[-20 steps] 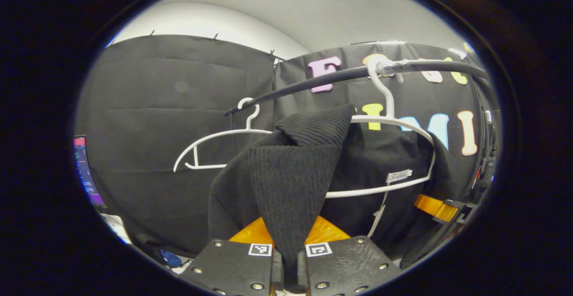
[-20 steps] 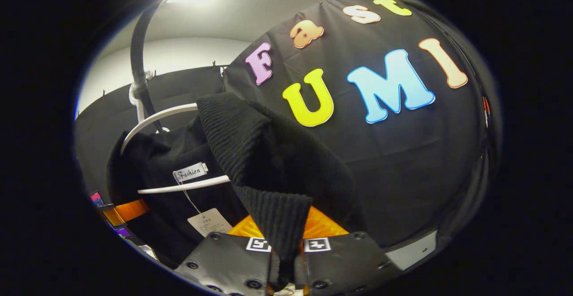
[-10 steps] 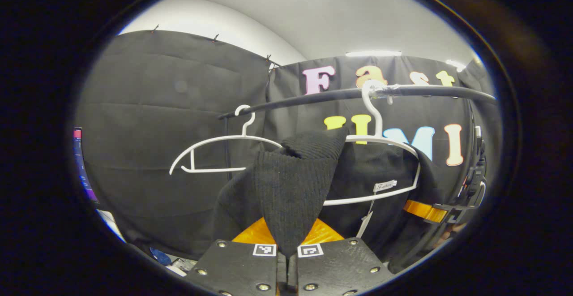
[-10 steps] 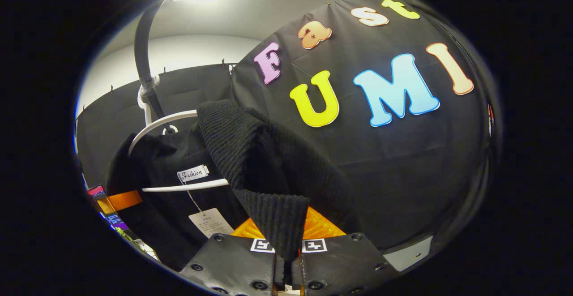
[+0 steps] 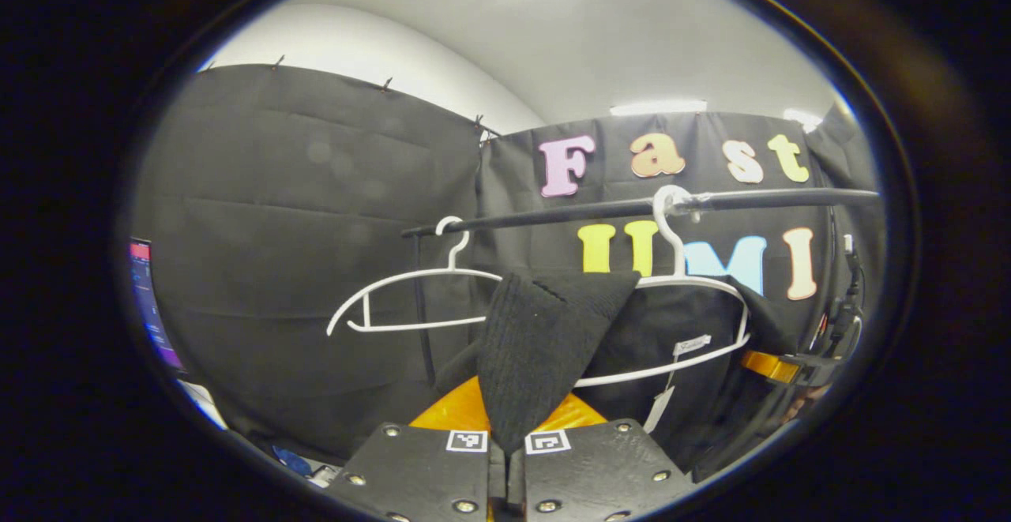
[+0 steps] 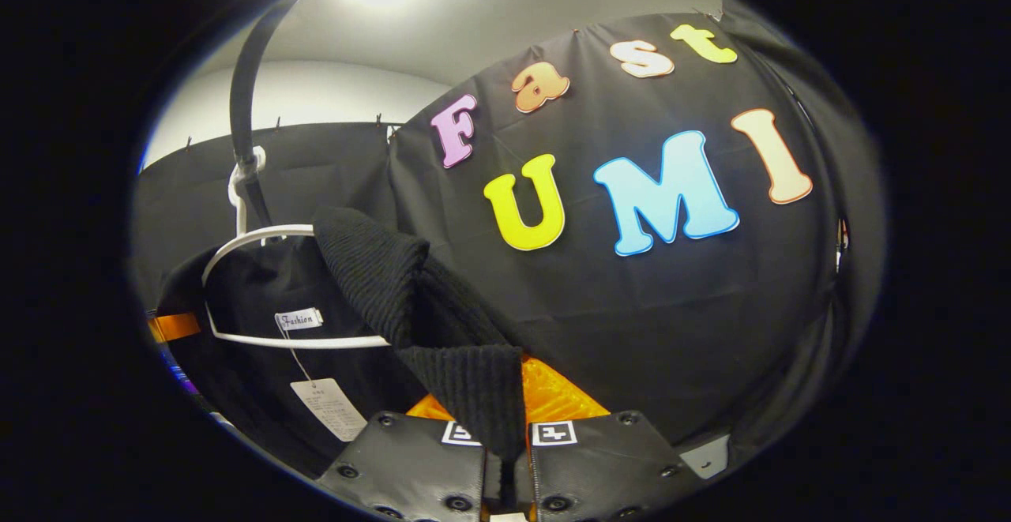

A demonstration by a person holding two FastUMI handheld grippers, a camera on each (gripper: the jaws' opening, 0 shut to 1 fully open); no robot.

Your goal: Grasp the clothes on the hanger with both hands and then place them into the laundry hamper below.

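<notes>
black knit: the sweater (image 5: 545,332) is draping at frame centre, half off the white hanger (image 5: 711,348). i'm pinching one shoulder in the left gripper (image 5: 507,449), the other in the right gripper (image 6: 505,439), both jaws pressed on knit, to free both sides together.

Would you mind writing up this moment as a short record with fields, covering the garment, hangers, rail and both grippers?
garment: black knit sweater, partly on its hanger
sweater's hanger: white hanger, hooked on the rail
rail: dark rail
spare hanger: empty hanger, on the same rail
left gripper: jaws closed on a sweater fold
right gripper: jaws closed on another fold
paper tag: dangling on a string
</notes>
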